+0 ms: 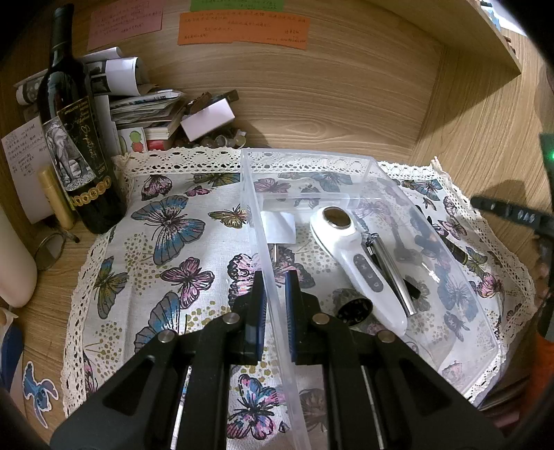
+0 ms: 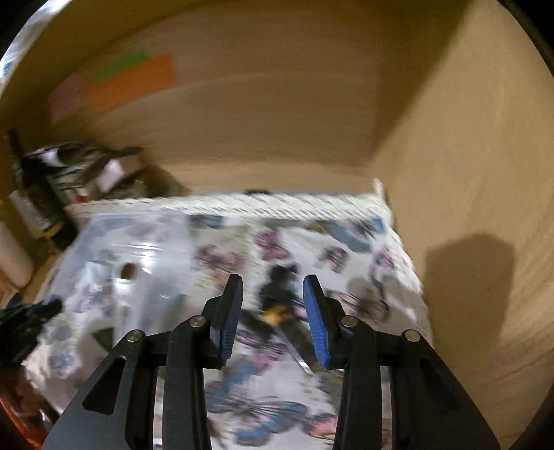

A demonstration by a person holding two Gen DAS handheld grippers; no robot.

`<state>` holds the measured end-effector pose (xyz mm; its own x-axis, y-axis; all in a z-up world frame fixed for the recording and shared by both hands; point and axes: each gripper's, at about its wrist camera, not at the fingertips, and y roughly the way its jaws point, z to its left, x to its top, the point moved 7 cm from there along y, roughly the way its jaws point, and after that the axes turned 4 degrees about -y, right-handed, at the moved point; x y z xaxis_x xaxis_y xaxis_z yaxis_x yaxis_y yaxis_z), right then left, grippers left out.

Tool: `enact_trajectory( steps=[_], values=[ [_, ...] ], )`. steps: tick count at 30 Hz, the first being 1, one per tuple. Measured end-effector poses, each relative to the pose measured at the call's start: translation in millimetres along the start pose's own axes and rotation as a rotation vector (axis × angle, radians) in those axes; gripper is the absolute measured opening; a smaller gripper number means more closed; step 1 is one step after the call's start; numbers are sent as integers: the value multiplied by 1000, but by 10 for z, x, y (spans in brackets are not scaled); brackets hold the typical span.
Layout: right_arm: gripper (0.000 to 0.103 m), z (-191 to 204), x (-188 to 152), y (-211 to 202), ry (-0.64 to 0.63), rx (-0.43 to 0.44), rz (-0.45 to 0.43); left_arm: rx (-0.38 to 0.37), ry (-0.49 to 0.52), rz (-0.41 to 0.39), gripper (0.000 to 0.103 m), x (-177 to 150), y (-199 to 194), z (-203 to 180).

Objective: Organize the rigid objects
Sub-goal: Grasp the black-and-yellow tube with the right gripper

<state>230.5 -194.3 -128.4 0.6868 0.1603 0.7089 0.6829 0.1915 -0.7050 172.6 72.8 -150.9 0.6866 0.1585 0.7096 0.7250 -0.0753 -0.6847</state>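
A clear plastic box [image 1: 363, 162] stands on a butterfly cloth [image 1: 173, 242]. My left gripper [image 1: 276, 277] is shut on the box's left wall, one pad on each side. Inside the box lie a white handheld device [image 1: 356, 266], a silver pen-like tube [image 1: 391, 273], a dark round piece [image 1: 355, 308] and a small white block [image 1: 280, 226]. A dark tube with a gold band [image 1: 457, 251] lies on the cloth just right of the box. The right wrist view is blurred: my right gripper [image 2: 273, 287] is open over that dark tube [image 2: 280, 297], with the box [image 2: 138, 242] to its left.
A wine bottle [image 1: 72, 138] and a pile of papers and boxes [image 1: 145, 107] crowd the back left corner. Wooden walls close in behind and on the right. Coloured notes [image 1: 242, 29] are stuck on the back wall.
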Motion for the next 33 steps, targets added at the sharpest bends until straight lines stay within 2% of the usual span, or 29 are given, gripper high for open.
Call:
enact_trajectory(
  steps=[9, 13, 16, 18, 23, 33],
  values=[
    [33, -50, -425, 600, -12, -12, 188, 3, 3, 1, 10, 1, 9, 0],
    [34, -71, -452, 700, -6, -1, 204, 6, 6, 2, 10, 0, 15, 1],
    [33, -35, -460, 683, -37, -21, 197, 6, 4, 3, 10, 0, 21, -1],
    [22, -3, -449, 658, -41, -12, 192, 6, 6, 2, 10, -1, 15, 2],
    [22, 48, -448, 507, -44, -8, 167, 5, 6, 2, 10, 0, 15, 1],
    [22, 417, -120, -61, -80, 61, 10, 8, 9, 1, 10, -4, 23, 6]
  ],
)
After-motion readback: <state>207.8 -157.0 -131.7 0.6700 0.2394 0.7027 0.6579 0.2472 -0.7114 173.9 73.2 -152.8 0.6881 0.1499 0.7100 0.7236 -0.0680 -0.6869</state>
